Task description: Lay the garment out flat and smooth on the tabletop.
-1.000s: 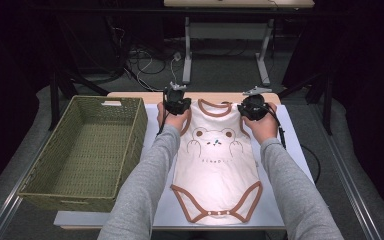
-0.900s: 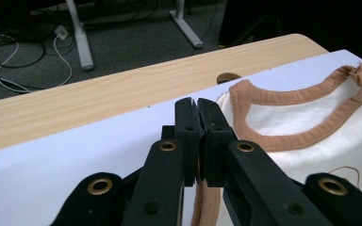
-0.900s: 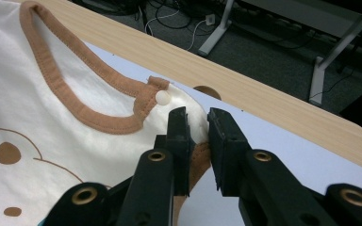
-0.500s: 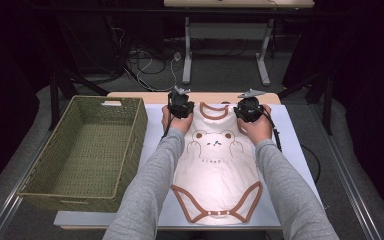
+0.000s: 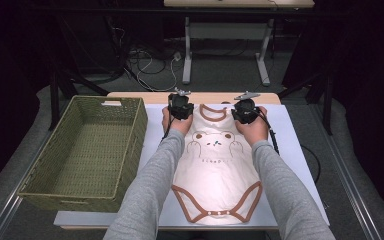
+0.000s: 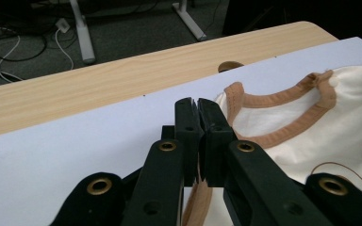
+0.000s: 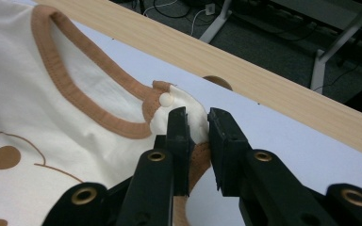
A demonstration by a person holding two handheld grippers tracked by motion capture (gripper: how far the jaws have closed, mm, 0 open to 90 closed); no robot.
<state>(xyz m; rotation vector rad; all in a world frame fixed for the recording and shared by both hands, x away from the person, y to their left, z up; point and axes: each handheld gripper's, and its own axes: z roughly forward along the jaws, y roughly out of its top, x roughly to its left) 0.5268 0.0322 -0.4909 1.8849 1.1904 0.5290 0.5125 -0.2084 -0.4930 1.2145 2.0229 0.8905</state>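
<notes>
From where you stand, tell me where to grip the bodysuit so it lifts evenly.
Take the bodysuit at its two shoulder straps, coming from the near side: it lies flat, neck away. The left gripper and right gripper already sit there.

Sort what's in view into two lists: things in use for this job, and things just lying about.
In use:
- baby bodysuit, flat on the white sheet
- left tool, shut at its left shoulder
- right tool, closed on its right shoulder

Lying about:
- wicker basket
- floor cables
</notes>
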